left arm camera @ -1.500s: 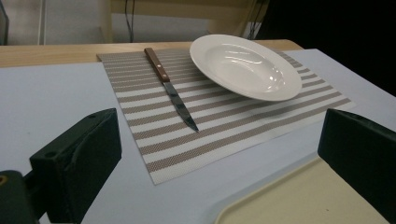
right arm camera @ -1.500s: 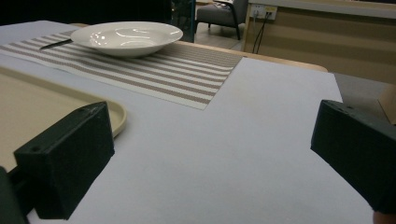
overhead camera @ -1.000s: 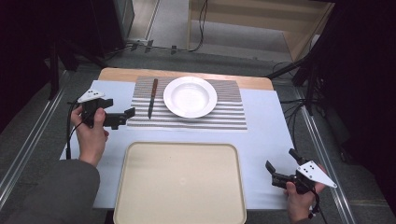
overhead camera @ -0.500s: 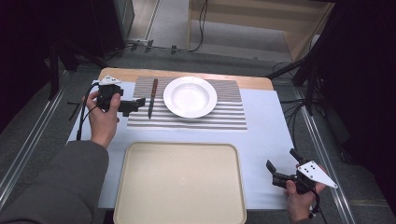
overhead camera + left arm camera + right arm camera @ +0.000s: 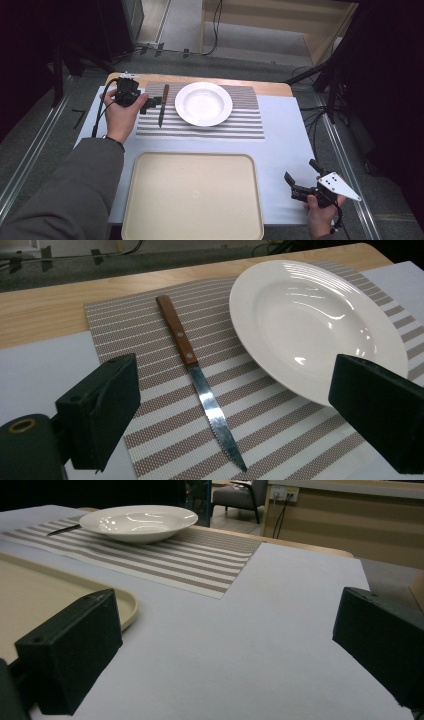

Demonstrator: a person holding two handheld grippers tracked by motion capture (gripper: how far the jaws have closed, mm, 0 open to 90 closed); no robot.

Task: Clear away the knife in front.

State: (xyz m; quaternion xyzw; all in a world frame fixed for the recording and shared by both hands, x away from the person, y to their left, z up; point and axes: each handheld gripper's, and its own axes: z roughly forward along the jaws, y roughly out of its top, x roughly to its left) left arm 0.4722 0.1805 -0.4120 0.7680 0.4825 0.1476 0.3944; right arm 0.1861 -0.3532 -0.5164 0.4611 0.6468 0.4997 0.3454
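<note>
left gripper (image 5: 152, 103) moved up to the knife (image 5: 162, 104) on the striped mat (image 5: 240, 125), jaws just closing a bit, wide apart, knife between, untouched. right gripper (image 5: 300, 181) jaws apart, empty, near tray (image 5: 150, 200).

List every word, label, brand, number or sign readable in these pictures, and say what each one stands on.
None: no readable text anywhere.
The knife, the white plate, the striped placemat and the beige tray carry no print.
The grey plate on the right gripper bears dots, no characters.

The tray (image 5: 150, 200) – near edge cut off – likewise the person's sleeve (image 5: 60, 200).
</note>
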